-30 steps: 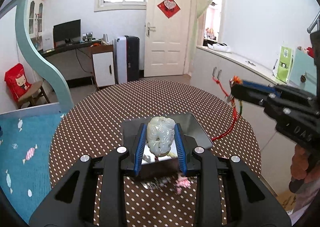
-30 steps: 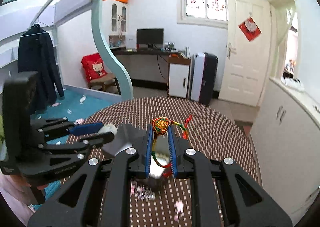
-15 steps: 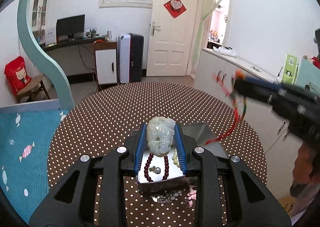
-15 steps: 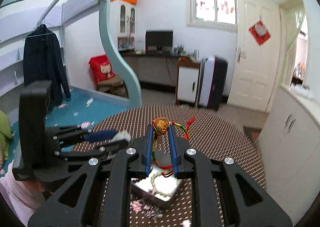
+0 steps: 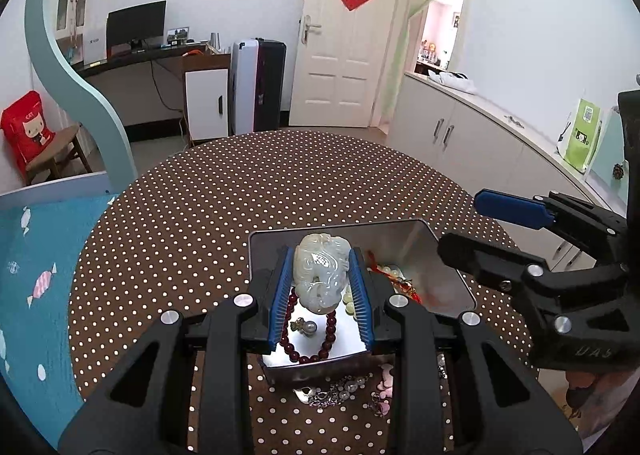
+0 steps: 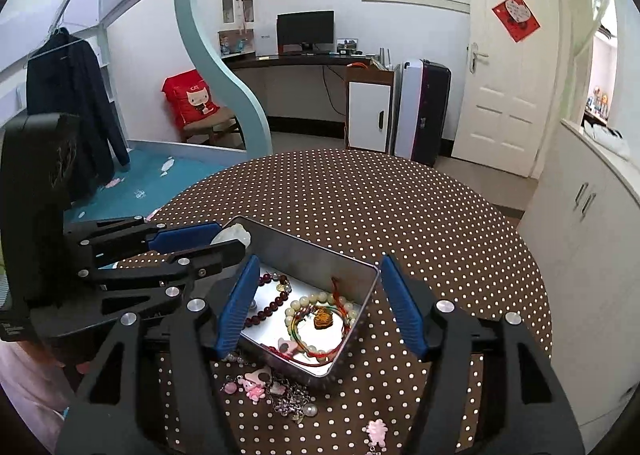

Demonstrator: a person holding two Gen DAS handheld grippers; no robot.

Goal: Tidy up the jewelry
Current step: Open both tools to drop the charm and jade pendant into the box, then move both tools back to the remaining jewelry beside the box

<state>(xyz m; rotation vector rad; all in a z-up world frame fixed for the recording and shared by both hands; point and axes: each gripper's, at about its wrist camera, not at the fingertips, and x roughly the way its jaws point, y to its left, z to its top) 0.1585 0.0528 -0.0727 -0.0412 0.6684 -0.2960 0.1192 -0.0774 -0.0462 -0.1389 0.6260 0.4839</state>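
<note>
Jade pendant point(image 5: 320, 273), pale and carved, sits clamped between the blue pads of the left gripper point(image 5: 321, 287), held above the open tin point(image 5: 436, 255). The tin is a shiny metal tray on the counter point(image 5: 200, 223), which wears a brown cloth with white dots. Inside the tin, under the pendant, lie a dark red bead bracelet point(image 5: 320, 351), a small charm with a pearl point(image 5: 306, 326) and some pale beads point(image 5: 350, 305). From the right wrist view the tin point(image 6: 316, 255) also holds a pale bead bracelet point(image 6: 294, 305) and a red and green cord bracelet point(image 6: 320, 321) with an orange knot; the cord bracelet lies flat on the tin's floor, free of any pad.

Right gripper point(image 6: 320, 305) hangs over the near end of the tin with its jaws wide; they have just been opening, and nothing is pressed between them, the cord bracelet resting below in the tin. In the left wrist view the right gripper point(image 5: 480, 223) shows at the tin's right side, one blue pad point(image 5: 512, 209) out over the counter.

On the counter just in front of the tin lies a loose heap: a silver chain with pearls point(image 6: 294, 401) and pink charms point(image 6: 252, 385). Another pink charm point(image 6: 376, 431) lies apart from the heap, nearer the counter's edge. Left gripper point(image 6: 230, 241) reaches in over the tin's far left corner, the pendant's pale top just visible at its tip.
</note>
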